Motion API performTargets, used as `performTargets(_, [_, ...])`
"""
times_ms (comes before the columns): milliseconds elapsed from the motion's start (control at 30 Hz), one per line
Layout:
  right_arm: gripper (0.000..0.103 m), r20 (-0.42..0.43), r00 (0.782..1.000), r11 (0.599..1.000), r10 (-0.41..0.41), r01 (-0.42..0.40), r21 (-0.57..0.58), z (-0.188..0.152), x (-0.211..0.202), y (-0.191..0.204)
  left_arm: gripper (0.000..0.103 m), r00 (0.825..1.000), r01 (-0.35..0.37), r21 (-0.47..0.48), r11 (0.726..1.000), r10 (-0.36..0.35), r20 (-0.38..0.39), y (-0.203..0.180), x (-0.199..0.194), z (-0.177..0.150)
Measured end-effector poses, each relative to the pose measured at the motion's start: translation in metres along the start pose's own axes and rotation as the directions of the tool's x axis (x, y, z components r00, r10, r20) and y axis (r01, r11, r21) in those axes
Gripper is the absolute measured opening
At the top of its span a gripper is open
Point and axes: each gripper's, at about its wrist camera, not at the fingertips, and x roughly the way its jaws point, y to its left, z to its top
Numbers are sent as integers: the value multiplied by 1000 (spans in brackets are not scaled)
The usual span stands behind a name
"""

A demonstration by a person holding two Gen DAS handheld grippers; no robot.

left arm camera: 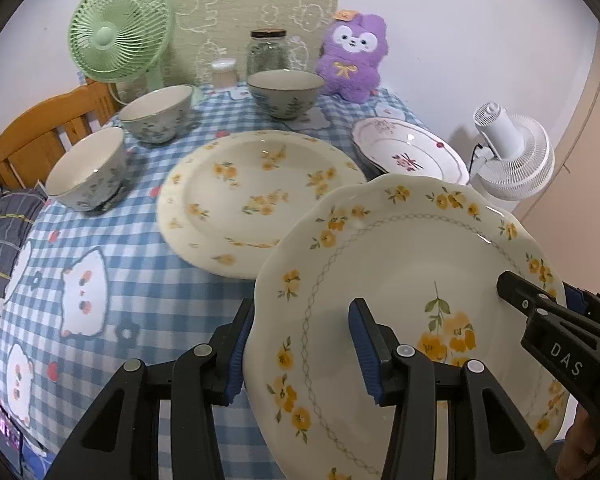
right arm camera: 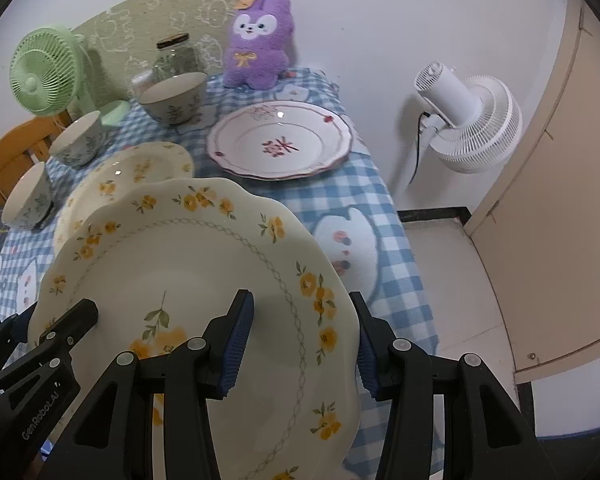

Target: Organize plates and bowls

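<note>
A cream plate with yellow flowers (left arm camera: 412,264) (right arm camera: 188,256) is held tilted above the table between both grippers. My left gripper (left arm camera: 302,344) straddles its left rim, one finger under, one on top. My right gripper (right arm camera: 304,340) straddles its right rim the same way. A second yellow-flowered plate (left arm camera: 252,192) (right arm camera: 140,164) lies flat on the checked cloth behind it. A white plate with red flowers (left arm camera: 408,152) (right arm camera: 280,140) sits at the right. Three floral bowls (left arm camera: 88,168) (left arm camera: 160,114) (left arm camera: 286,92) stand at the left and back.
A green fan (left arm camera: 116,28), a glass jar (left arm camera: 267,50), a small cup (left arm camera: 223,72) and a purple plush (left arm camera: 354,60) line the back edge. A wooden chair (left arm camera: 40,128) stands at the left. A white fan (right arm camera: 468,120) stands on the floor to the right.
</note>
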Motion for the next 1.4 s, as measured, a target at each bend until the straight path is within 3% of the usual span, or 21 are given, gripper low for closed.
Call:
performTargets(367, [50, -31, 999, 1000, 6, -6, -8, -4, 22, -26, 47, 999, -8, -2, 1000, 8, -34, -29, 19, -3])
performTargets(1233, [52, -106, 994, 1000, 14, -14, 5, -17, 54, -33, 47, 995, -49, -23, 999, 47, -84, -37, 46, -21])
performTargets(1400, [53, -122, 992, 1000, 13, -12, 6, -16, 55, -33, 56, 995, -44, -11, 999, 43, -89, -41, 47, -21])
